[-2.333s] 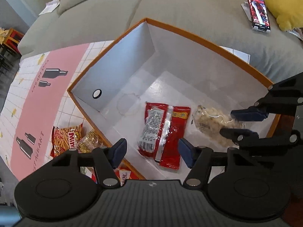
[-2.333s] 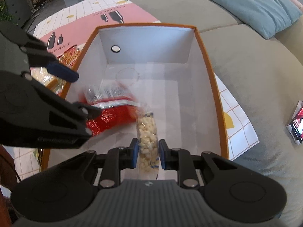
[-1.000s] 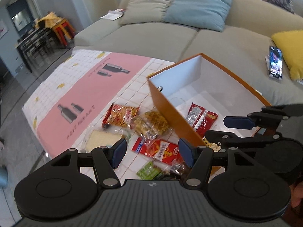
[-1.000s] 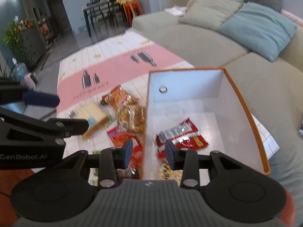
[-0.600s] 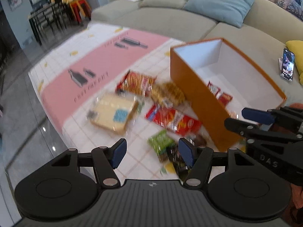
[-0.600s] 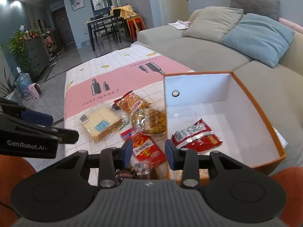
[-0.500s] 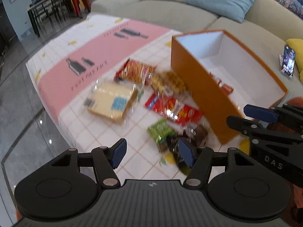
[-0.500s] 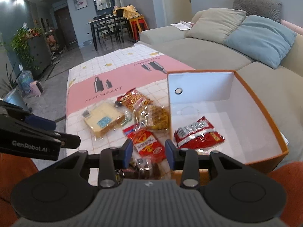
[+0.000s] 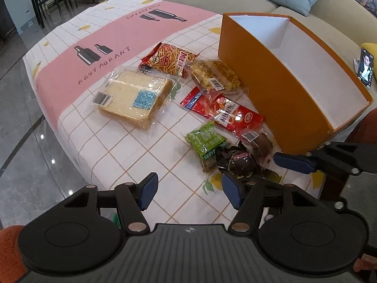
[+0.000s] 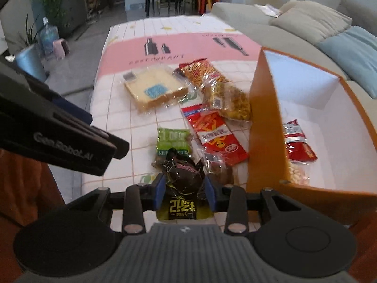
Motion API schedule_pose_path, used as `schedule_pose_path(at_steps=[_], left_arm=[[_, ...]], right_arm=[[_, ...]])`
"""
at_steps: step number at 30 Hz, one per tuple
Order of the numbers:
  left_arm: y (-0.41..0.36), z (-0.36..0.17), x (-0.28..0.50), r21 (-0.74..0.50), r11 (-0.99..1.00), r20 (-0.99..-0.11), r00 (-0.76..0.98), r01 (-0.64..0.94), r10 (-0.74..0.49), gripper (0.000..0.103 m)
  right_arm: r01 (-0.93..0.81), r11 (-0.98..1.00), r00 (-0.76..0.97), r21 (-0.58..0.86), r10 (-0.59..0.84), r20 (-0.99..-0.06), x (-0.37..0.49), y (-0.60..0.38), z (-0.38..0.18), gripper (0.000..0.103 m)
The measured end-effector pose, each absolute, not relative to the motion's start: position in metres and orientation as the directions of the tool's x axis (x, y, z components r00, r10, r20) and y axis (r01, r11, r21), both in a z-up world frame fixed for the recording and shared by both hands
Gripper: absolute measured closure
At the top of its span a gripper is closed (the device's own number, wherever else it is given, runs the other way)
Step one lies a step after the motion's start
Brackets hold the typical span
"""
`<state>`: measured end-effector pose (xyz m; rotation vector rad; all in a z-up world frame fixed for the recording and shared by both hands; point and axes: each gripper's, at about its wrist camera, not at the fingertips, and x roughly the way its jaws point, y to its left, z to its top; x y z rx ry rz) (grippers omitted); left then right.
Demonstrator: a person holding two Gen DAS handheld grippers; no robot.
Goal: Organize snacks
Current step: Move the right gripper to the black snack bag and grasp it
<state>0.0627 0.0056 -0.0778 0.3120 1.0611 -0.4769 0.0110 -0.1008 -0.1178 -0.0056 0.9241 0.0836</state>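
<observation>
Right gripper (image 10: 184, 193) fingers straddle dark shiny crinkled snack packet (image 10: 182, 176) on worktop, not visibly clamped, apparently next for open orange cardboard box (image 10: 264, 127) just beside. Left gripper (image 9: 187, 192) spread wide, empty, hovering nearby.

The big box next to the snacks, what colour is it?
The box is orange outside, white inside; left wrist view shows it best.

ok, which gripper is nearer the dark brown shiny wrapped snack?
Right. The right gripper straddles the dark brown shiny wrapped snack, which sits between its fingers. The left gripper hangs open short of it, over bare tablecloth.
</observation>
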Motion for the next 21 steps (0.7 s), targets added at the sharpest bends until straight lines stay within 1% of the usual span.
schedule_pose_path(at_steps=[4,11,14,17,21], left_arm=[[0.003,-0.089,0.067,0.031,0.846,-0.893,0.395,0.532,-0.216,0.029],[0.002,-0.103,0.083,0.005,0.855,-0.901,0.373,0.519,-0.221,0.029],[0.002,-0.108,0.088,0.007,0.854,-0.903,0.37,0.52,-0.217,0.029],[0.003,-0.113,0.092,0.001,0.855,-0.909,0.357,0.518,-0.215,0.029],[0.002,-0.117,0.096,-0.004,0.856,-0.914,0.345,0.518,-0.213,0.029]], right_arm=[[-0.118,0.992,0.574,0.031,0.094,-0.813,0.022,-0.096,-0.13,0.067],[-0.148,0.989,0.546,-0.025,0.061,-0.835,0.046,-0.091,-0.147,0.066],[-0.15,0.988,0.53,-0.031,0.054,-0.847,0.054,-0.092,-0.154,0.057],[-0.137,0.991,0.505,0.0,0.07,-0.86,0.059,-0.095,-0.162,0.055],[-0.149,0.989,0.508,-0.005,0.072,-0.858,0.059,-0.094,-0.164,0.054]])
